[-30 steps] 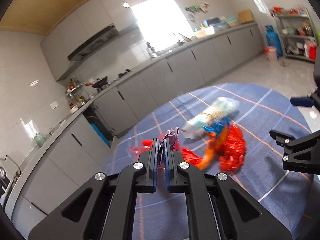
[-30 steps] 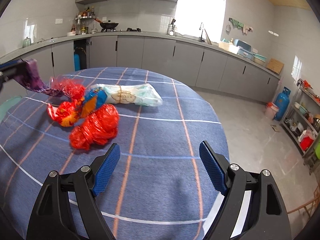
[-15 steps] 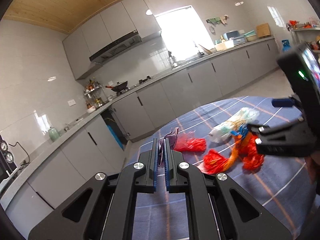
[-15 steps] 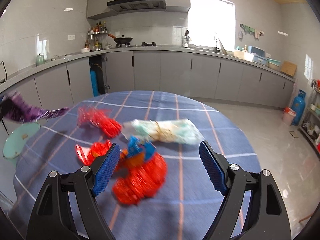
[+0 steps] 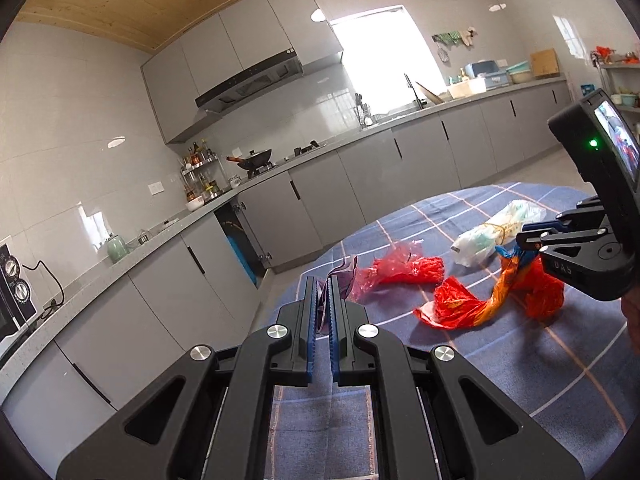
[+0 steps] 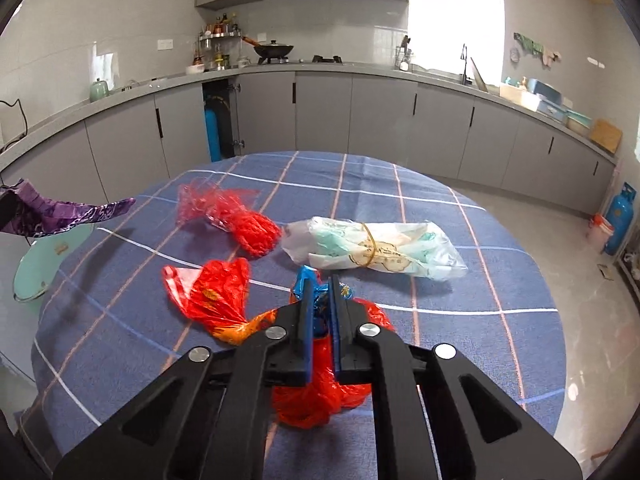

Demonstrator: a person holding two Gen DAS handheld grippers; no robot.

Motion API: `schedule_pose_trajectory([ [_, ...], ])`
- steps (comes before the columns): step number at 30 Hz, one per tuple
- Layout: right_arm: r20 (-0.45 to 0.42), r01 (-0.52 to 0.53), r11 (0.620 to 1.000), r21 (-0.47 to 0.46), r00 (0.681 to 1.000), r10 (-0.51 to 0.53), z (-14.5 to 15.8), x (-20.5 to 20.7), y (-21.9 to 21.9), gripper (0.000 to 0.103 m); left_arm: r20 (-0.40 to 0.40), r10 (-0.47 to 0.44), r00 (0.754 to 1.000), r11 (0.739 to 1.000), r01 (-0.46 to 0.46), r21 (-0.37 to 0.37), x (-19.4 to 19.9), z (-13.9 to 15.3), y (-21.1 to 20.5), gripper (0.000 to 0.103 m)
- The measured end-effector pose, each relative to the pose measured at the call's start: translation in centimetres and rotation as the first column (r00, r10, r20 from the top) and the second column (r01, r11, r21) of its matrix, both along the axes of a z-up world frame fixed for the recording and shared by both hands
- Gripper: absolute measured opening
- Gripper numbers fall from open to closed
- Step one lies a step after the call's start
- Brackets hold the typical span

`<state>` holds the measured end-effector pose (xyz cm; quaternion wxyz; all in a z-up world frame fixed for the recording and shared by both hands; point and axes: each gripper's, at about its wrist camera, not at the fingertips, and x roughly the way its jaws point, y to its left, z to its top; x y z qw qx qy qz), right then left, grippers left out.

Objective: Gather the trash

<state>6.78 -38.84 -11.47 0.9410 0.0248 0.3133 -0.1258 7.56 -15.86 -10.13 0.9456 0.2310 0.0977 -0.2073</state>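
My left gripper is shut on a purple wrapper, held above the table's left edge; the wrapper also shows in the right wrist view. My right gripper is shut on a blue, orange and red wrapper lying on the blue checked tablecloth; that gripper also shows in the left wrist view. A red net bag with clear plastic and a white printed bag tied with a rubber band lie further back.
A pale green bin stands on the floor left of the round table. Grey kitchen cabinets run behind. A blue gas cylinder stands at the far right.
My right gripper moved down onto the blue-orange-red wrapper and shut on it. My left gripper pulled back to the left with the purple wrapper still in it.
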Motion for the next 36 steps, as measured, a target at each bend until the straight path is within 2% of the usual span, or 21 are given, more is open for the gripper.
schedule_pose_trajectory([
  [1, 0.006, -0.006, 1.000, 0.001, 1.000, 0.006, 0.2, -0.1, 0.2, 0.001, -0.003, -0.003, 1.000, 1.000, 0.003, -0.005, 0.0, 0.0, 0.2, 0.006],
  [7, 0.042, -0.041, 0.999, -0.005, 0.998, 0.042, 1.4, -0.6, 1.6, 0.001, -0.026, 0.020, 0.999, 0.999, -0.021, -0.038, 1.0, 0.5, 2.0, 0.006],
  [16, 0.102, -0.071, 0.997, 0.001, 0.992, 0.071, 3.2, -1.3, 2.8, 0.001, -0.019, 0.049, 0.999, 0.998, -0.050, -0.045, 1.7, 0.9, 3.5, 0.006],
  [20, 0.094, -0.087, 0.996, -0.008, 0.992, 0.088, 3.3, -1.0, 3.3, 0.001, -0.027, 0.055, 0.998, 0.998, -0.056, -0.033, 2.2, 0.7, 3.9, 0.006],
  [21, 0.066, -0.103, 0.995, 0.006, 0.993, 0.102, 3.0, -0.8, 3.3, 0.002, -0.035, 0.054, 0.998, 0.998, -0.055, -0.031, 2.4, 0.6, 4.0, 0.006],
  [22, 0.035, -0.117, 0.993, 0.027, 0.993, 0.116, 2.5, -0.7, 3.2, 0.006, -0.043, 0.050, 0.998, 0.998, -0.052, -0.027, 2.5, 0.4, 4.0, 0.006],
  [23, 0.017, -0.121, 0.992, 0.037, 0.993, 0.121, 2.2, -0.9, 3.3, 0.028, -0.049, 0.047, 0.998, 0.999, -0.048, -0.025, 2.5, 0.3, 4.0, 0.006],
  [25, -0.017, -0.129, 0.991, 0.035, 0.991, 0.130, 1.3, -1.7, 3.4, 0.056, -0.061, 0.036, 0.997, 0.999, -0.038, -0.024, 2.4, -0.1, 4.0, 0.006],
  [27, -0.053, -0.125, 0.992, 0.019, 0.991, 0.126, 0.4, -2.5, 3.4, 0.056, -0.077, 0.027, 0.997, 0.999, -0.029, -0.026, 2.3, -0.6, 3.9, 0.006],
  [31, -0.075, -0.120, 0.991, 0.058, 0.989, 0.124, -0.5, -2.7, 3.0, 0.056, -0.116, 0.013, 0.993, 0.999, -0.017, -0.037, 2.4, -1.7, 3.7, 0.006],
  [36, -0.110, -0.175, 0.984, 0.046, 0.978, 0.179, -1.5, -1.7, 4.5, 0.055, -0.135, -0.009, 0.991, 0.999, 0.003, -0.049, 2.4, -2.5, 3.8, 0.006],
])
